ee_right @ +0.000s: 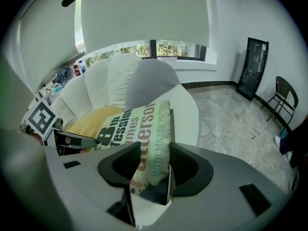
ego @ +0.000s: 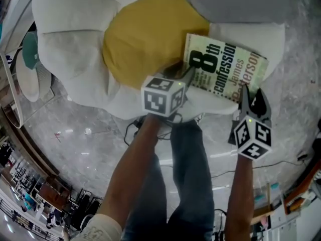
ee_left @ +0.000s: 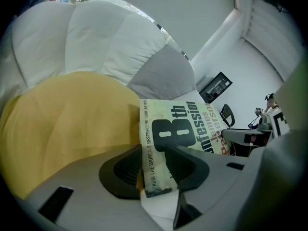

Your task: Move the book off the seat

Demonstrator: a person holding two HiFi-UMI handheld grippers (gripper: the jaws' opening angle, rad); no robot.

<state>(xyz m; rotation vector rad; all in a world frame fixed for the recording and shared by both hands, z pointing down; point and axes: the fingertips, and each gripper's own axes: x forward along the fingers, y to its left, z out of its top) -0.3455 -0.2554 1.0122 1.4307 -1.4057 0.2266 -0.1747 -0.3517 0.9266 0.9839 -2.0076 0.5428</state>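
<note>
A paperback book (ego: 225, 69) with a pale green cover and big black print lies at the front edge of a flower-shaped seat (ego: 75, 29), half on its yellow centre cushion (ego: 145, 39). My left gripper (ego: 186, 77) is at the book's near left corner. In the left gripper view the book (ee_left: 178, 129) sits between the pads of that gripper (ee_left: 154, 170), which press on it. My right gripper (ego: 248, 95) is at the book's right end. In the right gripper view it (ee_right: 155, 167) is closed over the book (ee_right: 139, 129), one pad on the cover, one on the back.
The seat has white petals and one grey petal (ego: 235, 1). Below it is a marble floor (ego: 75, 134) with dark cables (ego: 133, 127). The person's legs (ego: 185, 185) stand just in front of the seat. A folding chair (ee_right: 281, 100) and a black framed panel (ee_right: 255, 66) stand by the wall.
</note>
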